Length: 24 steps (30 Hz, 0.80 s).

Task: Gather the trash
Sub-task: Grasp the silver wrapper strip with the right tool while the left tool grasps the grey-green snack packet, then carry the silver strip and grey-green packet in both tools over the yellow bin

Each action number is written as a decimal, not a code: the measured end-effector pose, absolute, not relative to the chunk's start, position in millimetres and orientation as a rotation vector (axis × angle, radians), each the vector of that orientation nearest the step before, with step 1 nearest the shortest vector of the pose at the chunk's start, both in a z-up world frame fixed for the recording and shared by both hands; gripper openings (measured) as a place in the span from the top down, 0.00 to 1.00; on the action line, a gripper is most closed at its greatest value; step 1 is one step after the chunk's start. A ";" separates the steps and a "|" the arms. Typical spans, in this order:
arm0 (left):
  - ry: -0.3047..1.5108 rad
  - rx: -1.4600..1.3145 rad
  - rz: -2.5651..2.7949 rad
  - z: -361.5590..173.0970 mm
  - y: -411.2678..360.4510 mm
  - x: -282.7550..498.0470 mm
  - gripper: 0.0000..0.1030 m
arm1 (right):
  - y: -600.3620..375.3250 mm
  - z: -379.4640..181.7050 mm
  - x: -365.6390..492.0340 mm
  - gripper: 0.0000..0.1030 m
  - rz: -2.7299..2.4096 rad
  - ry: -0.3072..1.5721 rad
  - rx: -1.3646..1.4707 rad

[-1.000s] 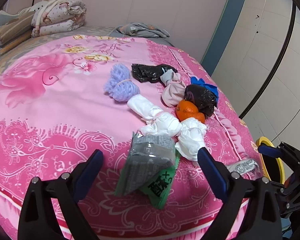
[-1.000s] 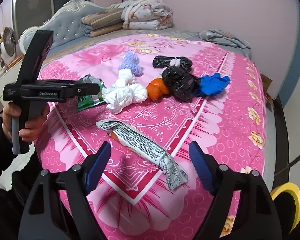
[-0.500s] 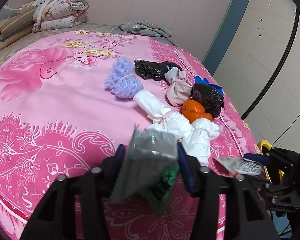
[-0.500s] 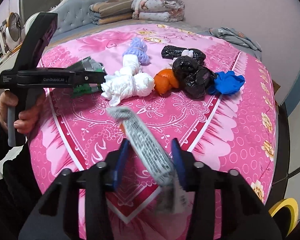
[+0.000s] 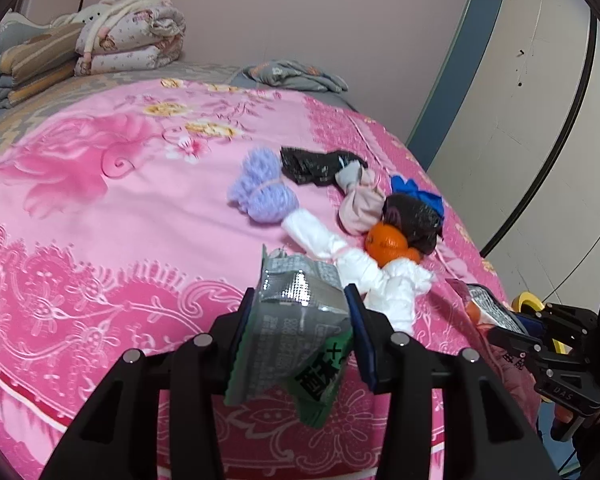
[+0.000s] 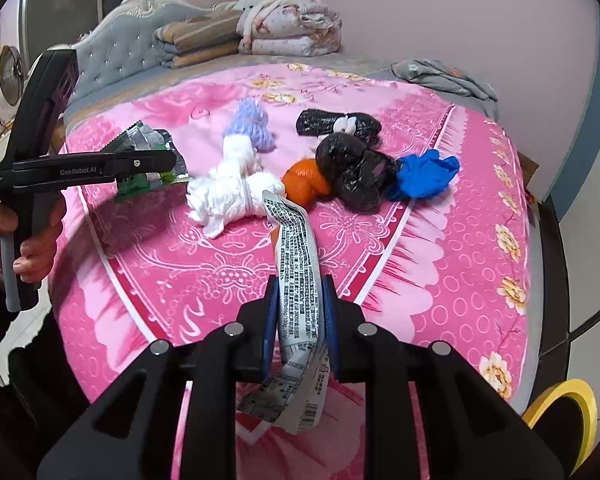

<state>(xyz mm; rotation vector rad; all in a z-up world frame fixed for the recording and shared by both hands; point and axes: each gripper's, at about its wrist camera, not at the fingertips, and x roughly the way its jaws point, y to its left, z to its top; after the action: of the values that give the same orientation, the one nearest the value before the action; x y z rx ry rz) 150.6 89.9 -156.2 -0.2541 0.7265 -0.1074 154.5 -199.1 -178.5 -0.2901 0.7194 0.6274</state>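
My left gripper (image 5: 298,312) is shut on a silver and green snack wrapper (image 5: 296,320) and holds it above the pink bedspread (image 5: 100,240); it also shows in the right wrist view (image 6: 156,160). My right gripper (image 6: 299,300) is shut on a long printed white wrapper (image 6: 298,280) lifted off the bed; it also shows in the left wrist view (image 5: 488,308). On the bed lie a white rag bundle (image 6: 232,192), an orange item (image 6: 304,182), a black bag (image 6: 354,168), a blue glove (image 6: 426,174), a purple bundle (image 6: 248,124) and another black bag (image 6: 336,122).
Folded quilts (image 6: 260,32) sit by the headboard (image 6: 128,40). Grey cloth (image 6: 440,76) lies at the far bed edge. A yellow-rimmed bin (image 6: 564,412) stands on the floor by the bed's near right corner. A pinkish cloth bundle (image 5: 360,200) lies by the black bag.
Both grippers closed from open: the left on the silver-green wrapper, the right on the long printed wrapper. Both wrappers have been lifted off the bedspread.
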 end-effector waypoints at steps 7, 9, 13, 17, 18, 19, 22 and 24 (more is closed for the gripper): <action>0.653 -0.202 -0.104 -121.9 79.9 138.1 0.60 | -210.1 -149.5 132.7 0.81 0.626 0.682 -0.229; 0.633 -0.193 -0.104 -111.6 75.1 135.7 0.60 | -214.4 -138.4 126.6 0.81 0.627 0.668 -0.207; 0.587 -0.166 -0.097 -88.9 63.4 131.6 0.60 | -225.9 -112.0 112.4 0.81 0.623 0.625 -0.167; 0.542 -0.159 -0.108 -65.0 51.4 129.1 0.60 | -243.1 -86.9 101.0 0.81 0.600 0.576 -0.120; 0.531 -0.159 -0.110 -59.6 49.1 128.8 0.60 | -247.6 -81.7 98.2 0.81 0.592 0.561 -0.113; 0.520 -0.156 -0.110 -53.0 45.5 128.6 0.60 | -252.8 -74.5 94.7 0.81 0.581 0.543 -0.105; 0.490 -0.144 -0.126 -35.0 33.6 128.9 0.60 | -268.5 -54.6 87.5 0.81 0.557 0.504 -0.067; 0.471 -0.130 -0.134 -22.9 24.3 129.0 0.60 | -281.7 -40.4 83.2 0.81 0.532 0.474 -0.041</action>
<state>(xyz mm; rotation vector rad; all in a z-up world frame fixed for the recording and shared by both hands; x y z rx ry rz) 129.0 24.3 -22.9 -0.1299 0.4711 -0.1340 83.2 -281.7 -40.4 -0.0408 0.4736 0.5317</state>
